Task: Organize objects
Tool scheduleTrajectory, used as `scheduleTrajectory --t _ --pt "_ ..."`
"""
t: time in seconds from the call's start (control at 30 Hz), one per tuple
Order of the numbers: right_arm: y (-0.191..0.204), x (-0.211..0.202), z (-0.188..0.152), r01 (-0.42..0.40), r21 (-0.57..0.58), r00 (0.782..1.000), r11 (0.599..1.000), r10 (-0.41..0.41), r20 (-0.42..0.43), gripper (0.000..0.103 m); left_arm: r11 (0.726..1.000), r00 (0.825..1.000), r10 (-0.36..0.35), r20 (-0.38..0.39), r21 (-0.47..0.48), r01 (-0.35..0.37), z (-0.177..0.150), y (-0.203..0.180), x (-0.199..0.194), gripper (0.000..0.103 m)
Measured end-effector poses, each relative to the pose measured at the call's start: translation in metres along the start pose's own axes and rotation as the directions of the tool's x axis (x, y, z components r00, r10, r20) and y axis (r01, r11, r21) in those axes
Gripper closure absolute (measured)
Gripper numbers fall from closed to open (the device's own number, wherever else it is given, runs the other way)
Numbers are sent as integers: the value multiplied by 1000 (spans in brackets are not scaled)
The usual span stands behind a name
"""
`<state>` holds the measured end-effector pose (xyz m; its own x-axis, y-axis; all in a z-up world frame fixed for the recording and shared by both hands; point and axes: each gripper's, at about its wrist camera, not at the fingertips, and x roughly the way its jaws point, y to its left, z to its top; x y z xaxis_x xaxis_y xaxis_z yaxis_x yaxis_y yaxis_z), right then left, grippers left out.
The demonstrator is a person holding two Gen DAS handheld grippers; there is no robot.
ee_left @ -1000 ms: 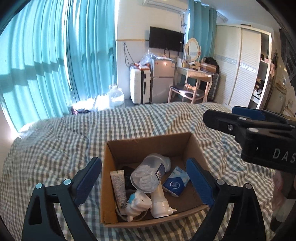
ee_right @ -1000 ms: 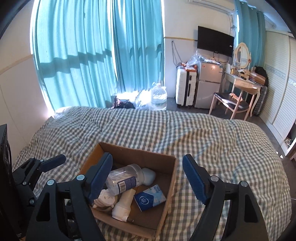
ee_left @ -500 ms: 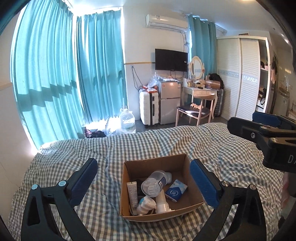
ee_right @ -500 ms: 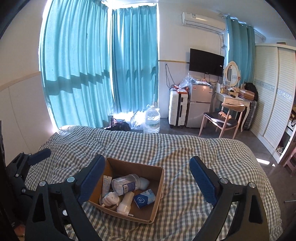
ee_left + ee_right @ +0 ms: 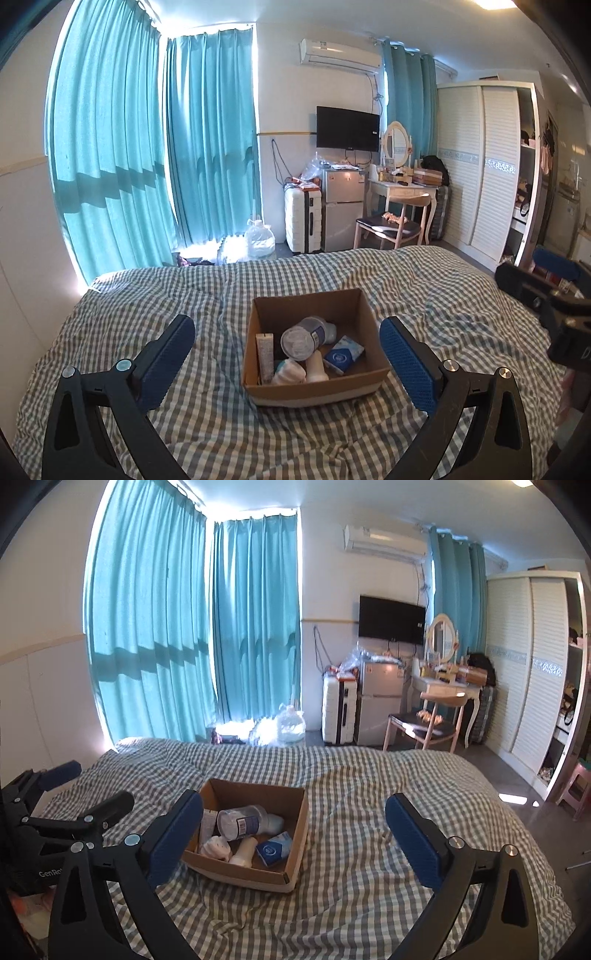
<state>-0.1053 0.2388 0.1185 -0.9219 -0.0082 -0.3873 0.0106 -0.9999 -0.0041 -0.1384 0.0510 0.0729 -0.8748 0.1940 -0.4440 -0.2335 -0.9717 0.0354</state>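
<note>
A cardboard box sits open on the checked bed cover. Inside lie a clear labelled jar, a pale tube, a blue-and-white packet and a white bottle. My left gripper is open, held back from the box and above it, with nothing between its blue pads. The right gripper hangs to the right of the box; its jaws are opening wide and hold nothing. The jar and packet also show in the right wrist view.
The checked bed fills the foreground, its far edge toward teal curtains. Beyond it stand a water jug, a white suitcase, a small fridge, a chair and a wardrobe.
Both grippers have drawn back and risen, so the box looks smaller and farther off. The right gripper's jaws have spread wider. The things in the box have not moved.
</note>
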Motion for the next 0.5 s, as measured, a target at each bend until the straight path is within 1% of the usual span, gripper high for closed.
scheduleTrajectory --t 0.13,0.23,0.27,0.37,0.5 --pt "-2 -24 -10 11 -1 999 1000 -11 46 3 1000 998 22 56 -6 -21 -9 0 -24 0" --pt "-4 -34 -24 -4 17 998 1000 3 71 2 998 992 39 123 -60 -31 -18 4 -43 0" --pt "-4 -36 -33 -6 16 997 1000 5 72 2 997 990 36 137 -74 -26 -23 5 -48 0" --pt "-3 -31 -57 -4 4 998 1000 3 55 2 995 985 57 162 -91 -42 -39 5 -56 0" --pt "-1 -12 -90 -15 15 1000 1000 16 -12 2 995 988 84 133 -69 -75 -61 1 -49 0"
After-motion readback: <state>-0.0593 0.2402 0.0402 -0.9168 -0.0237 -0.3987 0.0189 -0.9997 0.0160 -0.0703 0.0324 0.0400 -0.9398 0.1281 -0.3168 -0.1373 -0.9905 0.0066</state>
